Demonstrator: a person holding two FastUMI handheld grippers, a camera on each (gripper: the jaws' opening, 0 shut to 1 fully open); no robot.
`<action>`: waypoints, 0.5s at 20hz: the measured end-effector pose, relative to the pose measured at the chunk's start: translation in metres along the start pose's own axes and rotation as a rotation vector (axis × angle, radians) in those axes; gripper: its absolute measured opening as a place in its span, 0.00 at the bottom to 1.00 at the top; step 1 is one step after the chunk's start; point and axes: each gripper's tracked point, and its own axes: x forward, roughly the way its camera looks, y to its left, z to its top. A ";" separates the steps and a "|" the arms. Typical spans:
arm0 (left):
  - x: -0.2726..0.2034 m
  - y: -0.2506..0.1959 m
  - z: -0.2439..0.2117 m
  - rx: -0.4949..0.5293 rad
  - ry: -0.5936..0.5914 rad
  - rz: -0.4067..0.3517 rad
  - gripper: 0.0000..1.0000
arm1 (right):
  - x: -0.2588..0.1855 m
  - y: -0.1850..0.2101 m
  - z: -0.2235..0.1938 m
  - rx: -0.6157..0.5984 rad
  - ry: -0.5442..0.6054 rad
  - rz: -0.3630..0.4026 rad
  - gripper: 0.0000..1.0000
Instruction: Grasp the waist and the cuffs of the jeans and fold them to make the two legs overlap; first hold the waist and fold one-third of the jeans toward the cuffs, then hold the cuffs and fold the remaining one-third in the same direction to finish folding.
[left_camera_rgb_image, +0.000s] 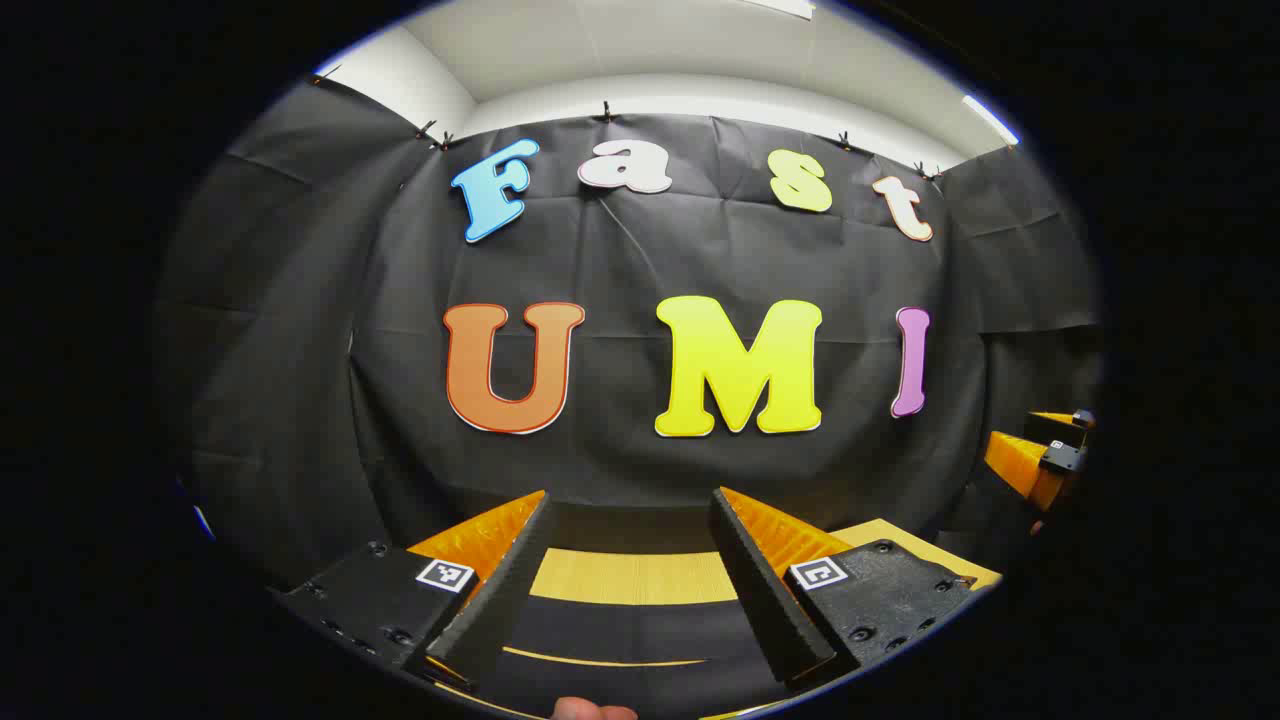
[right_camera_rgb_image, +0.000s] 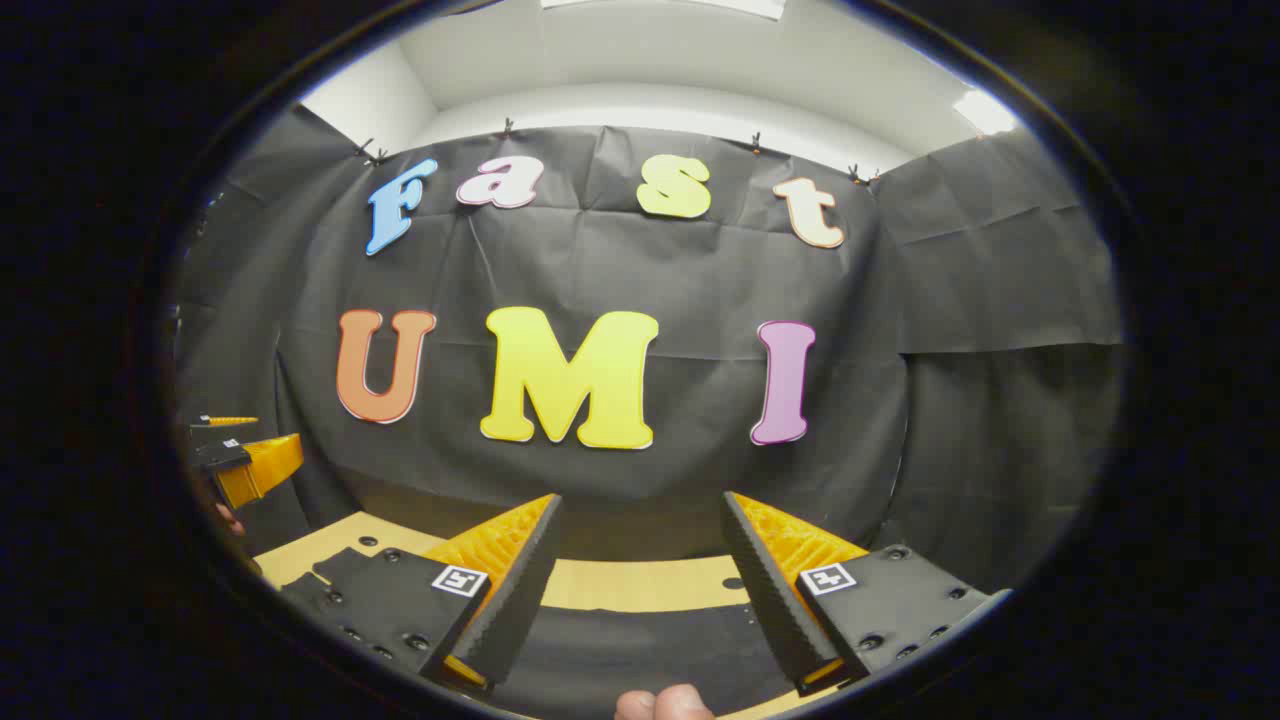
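Both handheld tools are raised and aimed level at the black cloth wall (left_camera_rgb_image: 640, 260) of the booth. In the left gripper view, the left gripper (left_camera_rgb_image: 632, 580) sits at six o'clock with its two fingers (left_camera_rgb_image: 500, 590) spread wide and nothing between them. Through the gap lies a strip of pale wooden table top (left_camera_rgb_image: 632, 577), and nearer the camera a dark, flat piece of fabric (left_camera_rgb_image: 620, 625) crosses the table; it may be the jeans, but I cannot tell from so small a patch. A fingertip (left_camera_rgb_image: 592, 710) of the person pokes in at the very bottom edge. Out at about three o'clock, the right gripper (left_camera_rgb_image: 1045, 455) shows in the distance, side on, too small to judge from there.

In the right gripper view, the right gripper (right_camera_rgb_image: 640, 590) also sits at six o'clock, its jaws held wide and empty. The same light table top (right_camera_rgb_image: 640, 583) shows between the fingers (right_camera_rgb_image: 765, 590), with dark cloth (right_camera_rgb_image: 640, 650) lying across it closer in. The person's fingertips (right_camera_rgb_image: 665, 705) show at the bottom rim. At about nine o'clock the left gripper (right_camera_rgb_image: 240, 455) appears far off, held well apart from this one. A white ceiling (right_camera_rgb_image: 690, 60) with a bright light panel (right_camera_rgb_image: 985, 110) runs above the wall at twelve to one o'clock.
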 end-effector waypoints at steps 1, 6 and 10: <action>0.001 0.001 0.000 0.001 0.002 0.000 0.99 | 0.001 0.001 0.000 -0.001 -0.001 0.002 0.95; 0.002 0.005 0.000 0.004 0.005 0.020 0.99 | 0.004 0.000 0.002 -0.009 -0.006 0.010 0.95; 0.003 0.006 -0.001 0.007 0.000 0.019 0.99 | 0.007 -0.003 0.000 -0.014 0.000 0.013 0.95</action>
